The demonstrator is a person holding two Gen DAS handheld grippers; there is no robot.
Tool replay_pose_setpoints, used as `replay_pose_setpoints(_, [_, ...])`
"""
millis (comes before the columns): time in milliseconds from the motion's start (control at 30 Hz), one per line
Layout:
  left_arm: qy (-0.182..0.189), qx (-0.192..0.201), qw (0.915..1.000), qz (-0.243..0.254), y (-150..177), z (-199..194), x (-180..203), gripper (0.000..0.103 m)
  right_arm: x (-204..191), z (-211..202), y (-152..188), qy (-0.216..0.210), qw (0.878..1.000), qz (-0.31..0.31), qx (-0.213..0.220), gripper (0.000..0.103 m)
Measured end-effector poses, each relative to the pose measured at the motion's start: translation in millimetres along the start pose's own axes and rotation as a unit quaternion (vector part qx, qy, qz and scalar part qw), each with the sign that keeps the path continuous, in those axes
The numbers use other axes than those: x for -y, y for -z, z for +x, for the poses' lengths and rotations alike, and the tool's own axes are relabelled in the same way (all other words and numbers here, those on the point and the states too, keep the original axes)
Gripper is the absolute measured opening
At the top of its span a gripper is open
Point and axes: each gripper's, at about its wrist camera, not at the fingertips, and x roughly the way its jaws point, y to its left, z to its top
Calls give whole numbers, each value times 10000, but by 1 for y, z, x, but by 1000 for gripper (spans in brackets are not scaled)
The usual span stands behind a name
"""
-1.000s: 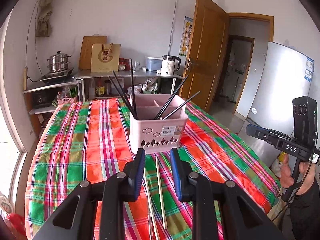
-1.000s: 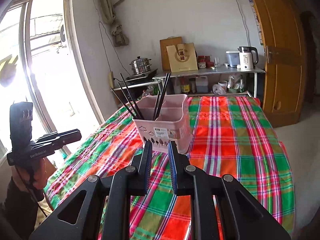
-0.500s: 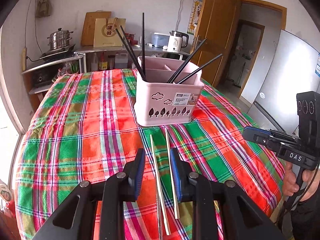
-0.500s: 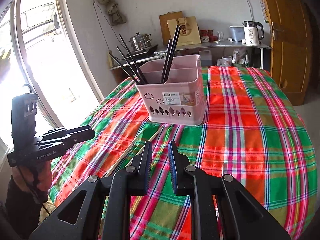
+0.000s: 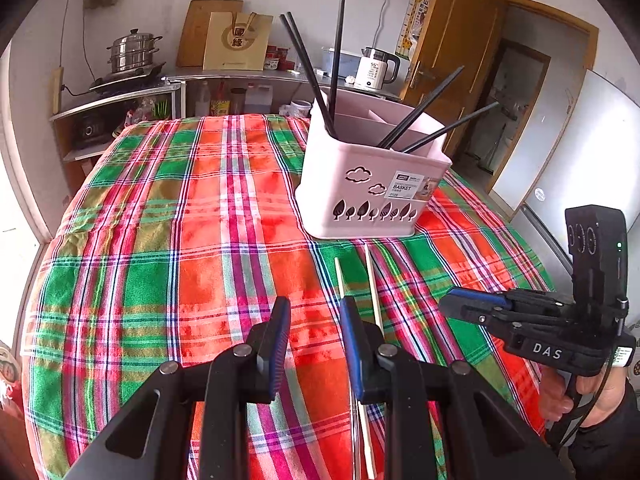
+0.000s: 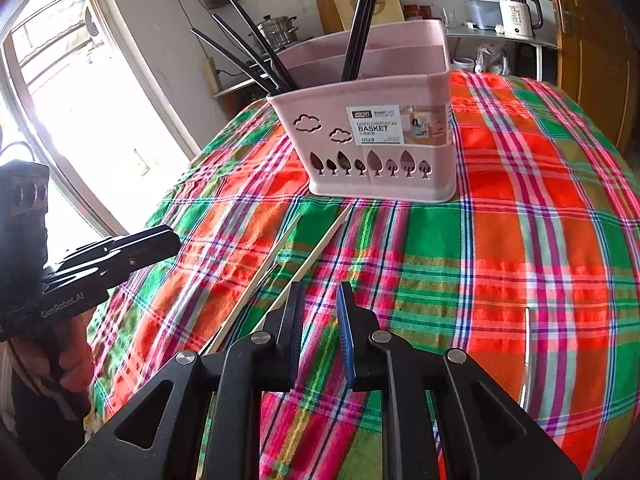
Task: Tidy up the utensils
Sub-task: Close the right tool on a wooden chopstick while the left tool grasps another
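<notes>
Left wrist view: the left gripper (image 5: pixel 314 312) hangs over the plaid tablecloth (image 5: pixel 160 240) with its jaws a little apart and nothing between them; only cloth shows in the gap. Two pale chopsticks (image 5: pixel 372 280) lie side by side on the cloth just in front of the pink utensil basket (image 5: pixel 360 192), their far tips near its base but apart from it; their near lengths pass under the gripper's right-hand finger, so most of them is hidden and only a strip shows again at the bottom edge. Whether that finger touches them cannot be told. Black chopsticks (image 5: pixel 334 60) stand tilted in the basket, three in a left compartment and two leaning right out of another; the inner dividers are only partly visible. At the right edge the right gripper (image 5: pixel 452 304) shows side-on, held by a hand (image 5: pixel 576 396) that the frame cuts off; from this angle its gap cannot be judged. In the right wrist view the right gripper (image 6: pixel 318 308) also stands slightly parted and empty above the cloth, and the pale chopsticks (image 6: pixel 316 252) run diagonally from the basket (image 6: pixel 380 148) down under its left-hand finger, their lower ends hidden. The left gripper (image 6: pixel 164 240) juts in from the left edge, its hand (image 6: pixel 68 360) dark and half cropped. The basket label's small print is unreadable apart from "BASKET".
</notes>
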Motion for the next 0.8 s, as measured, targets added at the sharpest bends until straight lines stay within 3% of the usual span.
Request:
replay_pose_setpoints(200, [27, 15, 10000, -81, -2, -1, -9, 25, -10, 27, -7, -52, 9997, 115, -186, 17])
replay_pose_setpoints(467, [41, 28, 9999, -162, -4, -1, -18, 25, -16, 60, -12, 180, 9988, 143, -432, 17])
replay_pose_setpoints(633, [54, 2, 9998, -186, -5, 1, -17, 25, -23, 63, -14, 362, 9983, -91, -455, 14])
replay_pose_setpoints(800, [309, -128, 9992, -215, -5, 11, -6, 25, -23, 60, -12, 480, 9966, -322, -586, 12])
